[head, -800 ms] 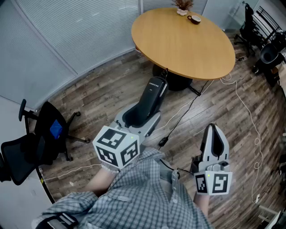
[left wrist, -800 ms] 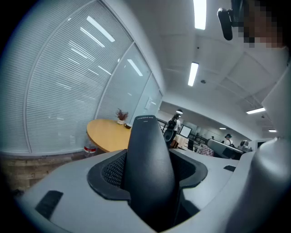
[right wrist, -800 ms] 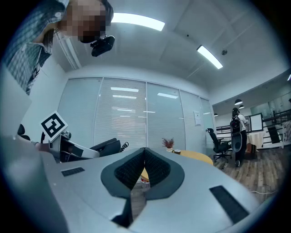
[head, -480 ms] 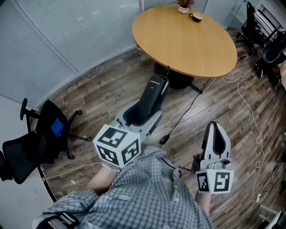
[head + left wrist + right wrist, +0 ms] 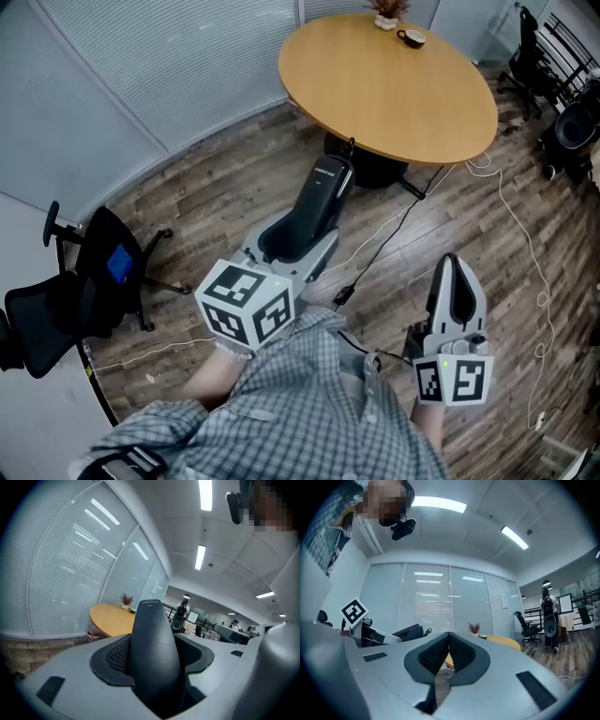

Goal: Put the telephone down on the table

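A black telephone handset (image 5: 319, 202) sticks up and forward out of my left gripper (image 5: 295, 246), whose jaws are shut on its lower end. In the left gripper view the handset (image 5: 152, 653) fills the gap between the two dark pads. The round wooden table (image 5: 389, 84) stands ahead, beyond the handset's tip, and shows small and far (image 5: 110, 618) in the left gripper view. My right gripper (image 5: 453, 298) hangs low at the right, jaws shut with nothing between them (image 5: 448, 656).
A small potted plant (image 5: 384, 14) and a cup (image 5: 410, 38) sit at the table's far edge. Cables (image 5: 525, 253) trail over the wooden floor. A black office chair (image 5: 70, 300) stands at the left, more chairs (image 5: 553, 84) at the far right. A blind-covered glass wall (image 5: 159, 66) curves behind.
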`<state>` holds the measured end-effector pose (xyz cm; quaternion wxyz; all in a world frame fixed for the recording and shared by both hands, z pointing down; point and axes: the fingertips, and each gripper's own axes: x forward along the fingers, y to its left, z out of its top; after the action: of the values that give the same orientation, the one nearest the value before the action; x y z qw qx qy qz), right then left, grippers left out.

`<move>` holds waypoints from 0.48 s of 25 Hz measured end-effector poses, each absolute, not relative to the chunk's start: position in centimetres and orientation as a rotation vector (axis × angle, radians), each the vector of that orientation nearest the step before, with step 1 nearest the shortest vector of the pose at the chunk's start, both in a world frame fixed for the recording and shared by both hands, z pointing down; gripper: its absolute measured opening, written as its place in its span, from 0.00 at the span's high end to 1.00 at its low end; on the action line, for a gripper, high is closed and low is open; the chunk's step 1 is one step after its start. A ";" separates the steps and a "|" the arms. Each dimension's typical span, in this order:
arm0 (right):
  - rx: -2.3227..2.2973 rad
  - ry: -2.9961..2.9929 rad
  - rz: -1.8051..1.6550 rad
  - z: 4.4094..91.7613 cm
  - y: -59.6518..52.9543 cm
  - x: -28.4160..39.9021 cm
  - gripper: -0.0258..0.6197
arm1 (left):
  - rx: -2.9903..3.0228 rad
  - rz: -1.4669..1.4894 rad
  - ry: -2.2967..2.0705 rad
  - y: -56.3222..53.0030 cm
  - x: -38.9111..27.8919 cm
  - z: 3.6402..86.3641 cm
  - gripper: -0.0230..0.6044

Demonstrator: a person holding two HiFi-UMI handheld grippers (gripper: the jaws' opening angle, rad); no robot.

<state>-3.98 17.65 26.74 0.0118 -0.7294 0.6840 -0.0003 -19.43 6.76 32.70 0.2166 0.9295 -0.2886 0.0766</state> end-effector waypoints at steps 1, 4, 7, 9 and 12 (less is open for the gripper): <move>-2.266 2.140 0.000 26.7 17.7 -3.8 0.95 | 2.572 0.210 -0.809 6.9 -19.3 32.7 0.52; -2.237 2.159 0.005 26.7 17.9 -3.3 0.95 | 2.563 0.197 -0.839 7.5 -19.1 32.6 0.52; -2.216 2.180 0.010 26.8 18.3 -3.2 0.95 | 2.557 0.186 -0.860 8.1 -19.1 32.6 0.52; -2.214 2.192 0.011 27.0 18.9 -3.0 0.95 | 2.560 0.180 -0.861 8.5 -18.9 32.6 0.52; -2.222 2.202 0.001 27.7 20.3 -2.3 0.95 | 2.568 0.167 -0.863 9.4 -18.3 32.4 0.52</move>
<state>-2.32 20.27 27.69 0.0066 -0.7103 0.7039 0.0004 -18.31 9.35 32.45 0.2119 0.9246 -0.3109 0.0601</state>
